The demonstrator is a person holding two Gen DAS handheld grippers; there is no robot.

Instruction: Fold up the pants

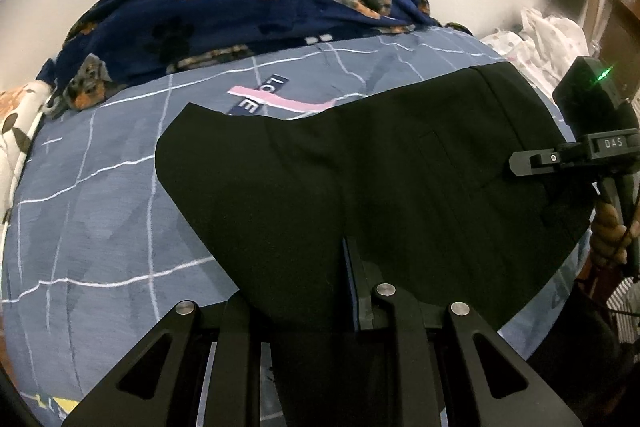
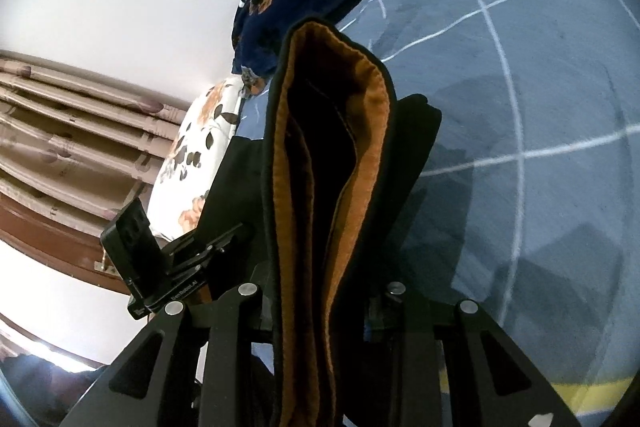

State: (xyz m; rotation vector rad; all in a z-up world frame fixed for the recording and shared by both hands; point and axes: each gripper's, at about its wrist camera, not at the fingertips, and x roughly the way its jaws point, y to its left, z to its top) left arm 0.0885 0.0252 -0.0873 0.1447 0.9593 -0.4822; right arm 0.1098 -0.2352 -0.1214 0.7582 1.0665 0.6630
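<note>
The left gripper is clenched on the black pants: the dark cloth runs down between its two fingers and fills the gap. The right gripper is likewise clamped on the pants, here on the waistband end, whose orange-brown lining gapes open above the fingers.

From the left gripper, the pants spread outward as a broad, flat black panel over the blue bedsheet, which bears thin white grid lines. In the left wrist view the right gripper meets the far right edge of that panel, with the person's hand wrapped around its handle just below. In the right wrist view the left gripper's body shows to the left of the pants.

Beyond the pants on the sheet lies a pink and navy printed patch with letters. Farther still, a navy blanket with dog prints is bunched against the white wall. A floral pillow sits at the sheet's edge, left of the pants in the right wrist view, with curtains behind it.
</note>
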